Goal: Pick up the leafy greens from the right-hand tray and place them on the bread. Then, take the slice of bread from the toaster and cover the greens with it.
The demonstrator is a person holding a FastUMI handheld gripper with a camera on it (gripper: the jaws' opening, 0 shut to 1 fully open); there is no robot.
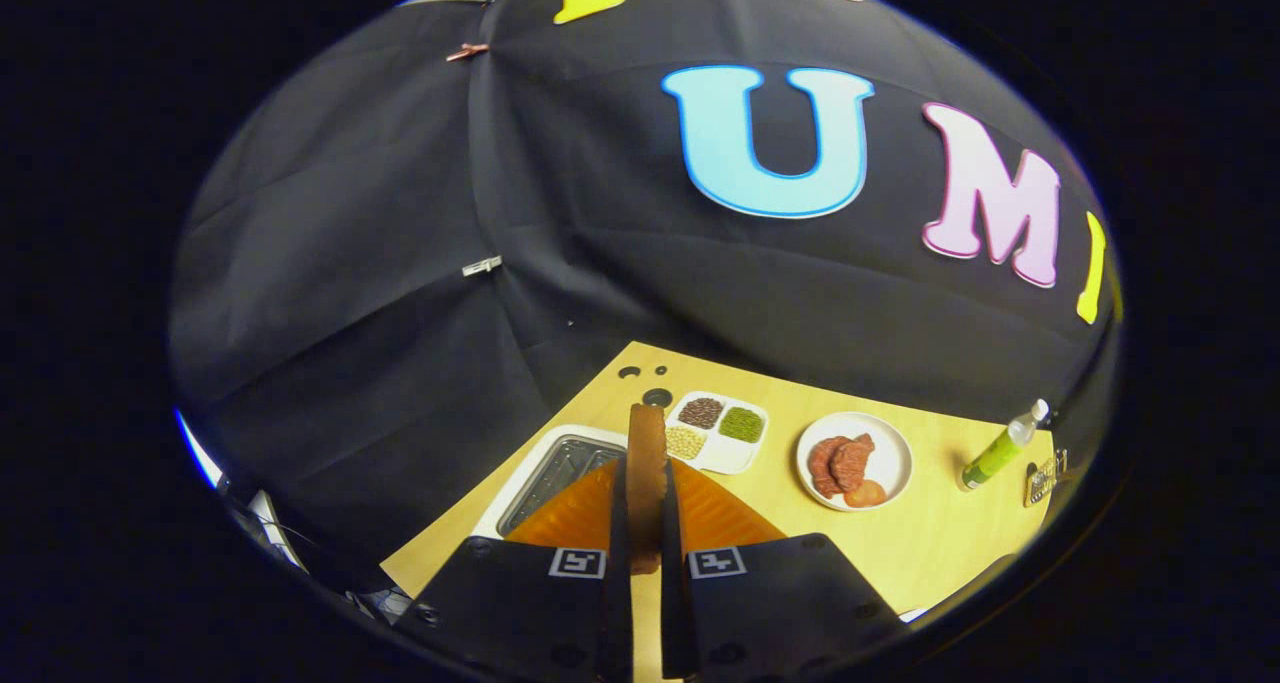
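Note:
My gripper (pixel 645 483) is shut on a slice of bread (pixel 646 453), which stands edge-on and upright between the two fingers, lifted above the table. Below and behind the slice lies an orange tray or plate (pixel 715 513), partly hidden by the fingers. To its left sits a white toaster (pixel 548 473) with a dark slot on top. I cannot make out the leafy greens or the lower bread from here.
Beyond the fingers on the wooden table (pixel 930 543) are a white divided dish (pixel 720 430) of beans and grains, a white plate (pixel 888 443) with reddish meat slices, and a green bottle (pixel 1000 448) at the far right. Black cloth walls rise behind.

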